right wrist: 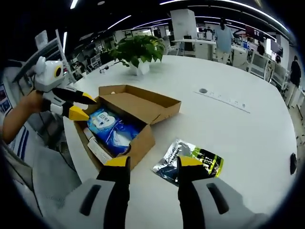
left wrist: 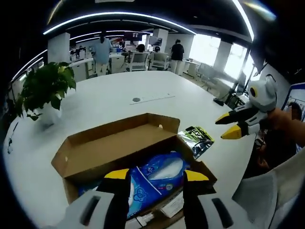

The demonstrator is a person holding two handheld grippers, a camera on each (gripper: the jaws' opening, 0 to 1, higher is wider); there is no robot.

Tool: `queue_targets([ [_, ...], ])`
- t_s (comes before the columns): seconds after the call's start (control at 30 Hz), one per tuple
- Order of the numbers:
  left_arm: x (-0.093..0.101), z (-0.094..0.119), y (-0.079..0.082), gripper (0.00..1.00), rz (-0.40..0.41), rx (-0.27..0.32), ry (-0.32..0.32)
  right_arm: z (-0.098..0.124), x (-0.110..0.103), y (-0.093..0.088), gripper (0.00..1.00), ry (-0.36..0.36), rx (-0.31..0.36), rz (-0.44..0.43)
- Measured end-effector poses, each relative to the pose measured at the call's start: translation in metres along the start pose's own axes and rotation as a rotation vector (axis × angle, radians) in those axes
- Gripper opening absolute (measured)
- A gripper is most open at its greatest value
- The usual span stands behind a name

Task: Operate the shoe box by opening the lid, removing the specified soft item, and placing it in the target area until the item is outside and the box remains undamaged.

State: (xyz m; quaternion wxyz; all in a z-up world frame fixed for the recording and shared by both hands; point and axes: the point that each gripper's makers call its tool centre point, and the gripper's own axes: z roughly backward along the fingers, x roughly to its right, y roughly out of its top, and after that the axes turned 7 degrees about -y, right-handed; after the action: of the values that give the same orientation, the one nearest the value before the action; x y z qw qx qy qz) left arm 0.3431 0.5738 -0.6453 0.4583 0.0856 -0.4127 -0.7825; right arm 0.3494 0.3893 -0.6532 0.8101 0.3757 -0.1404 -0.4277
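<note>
On the white round table (right wrist: 248, 143), a potted plant (right wrist: 139, 51) stands well beyond the shoe box (right wrist: 143, 112), and a flat strip with a small round disc (left wrist: 137, 99) lies between them in the open middle. A silver, black and green foil packet (right wrist: 190, 162) lies flat on the table just beside the box. People stand among desks far behind. The box is open, its lid (left wrist: 116, 143) folded back, and a blue and white soft pack (right wrist: 113, 131) lies inside with a white paper (right wrist: 97, 150) beside it.

The left gripper (left wrist: 156, 177) hangs just above the pack, its yellow-tipped jaws spread apart on either side of it, holding nothing. The right gripper (right wrist: 155, 164) has its jaws parted and empty, near the foil packet and beside the box's front corner.

The left gripper view shows the right gripper to the right of the box. The right gripper view shows the left one over the box's far end, and the foil packet in full.
</note>
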Motion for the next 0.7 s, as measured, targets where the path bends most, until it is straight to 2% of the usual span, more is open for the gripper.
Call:
queue_targets([
  [0.2,-0.016,0.018,-0.009,0.44,0.016,0.007,0.046,-0.004,-0.015,0.007,0.34,0.036,0.021,0.016],
  [0.37,-0.026,0.035,-0.016,0.44,0.027,0.01,0.094,-0.01,-0.039,0.014,0.35,0.095,0.046,0.009],
  [0.7,-0.052,0.053,-0.035,0.44,0.086,0.013,0.152,-0.031,-0.074,0.015,0.34,0.159,0.024,0.051],
])
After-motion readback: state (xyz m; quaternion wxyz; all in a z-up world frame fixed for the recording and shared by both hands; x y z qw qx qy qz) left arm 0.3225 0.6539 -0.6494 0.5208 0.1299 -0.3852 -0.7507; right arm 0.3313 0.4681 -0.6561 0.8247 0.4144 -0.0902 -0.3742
